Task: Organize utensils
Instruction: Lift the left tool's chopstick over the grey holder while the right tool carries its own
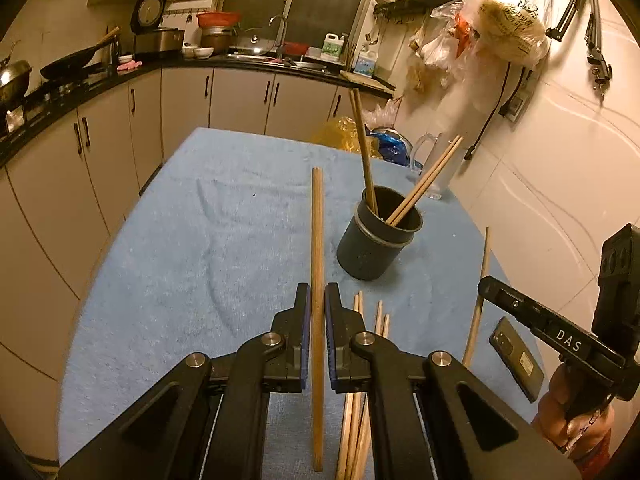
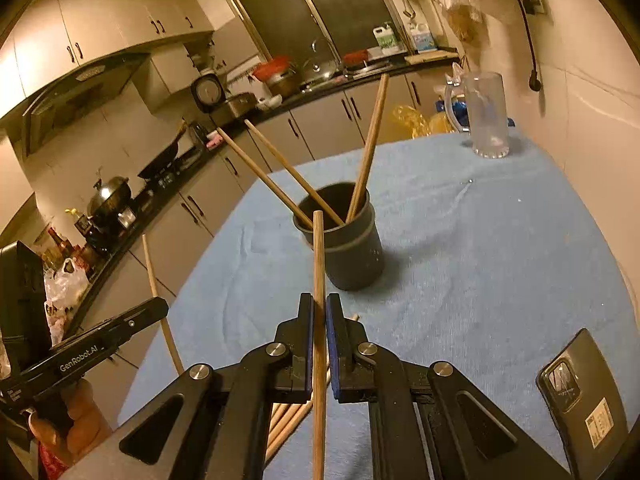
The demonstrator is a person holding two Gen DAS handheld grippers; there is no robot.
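Left gripper [image 1: 317, 312]: clamped on one chopstick [image 1: 317, 240].
Right gripper [image 2: 319, 320]: clamped on another chopstick [image 2: 318, 264].
Ahead: dark holder [image 1: 376, 240] with chopsticks.
Nearby: loose chopsticks [image 1: 380, 316], phone [image 2: 580, 396], glass mug [image 2: 486, 114].

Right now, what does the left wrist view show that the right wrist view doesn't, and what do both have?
Only the left wrist view: the left gripper shut on its chopstick close up, and plastic bags hanging on the wall rack.

Only the right wrist view: the right gripper shut on its chopstick close up, and the range hood.

Both: the dark cup holding three chopsticks, loose chopsticks on the blue towel, the glass mug and the phone.
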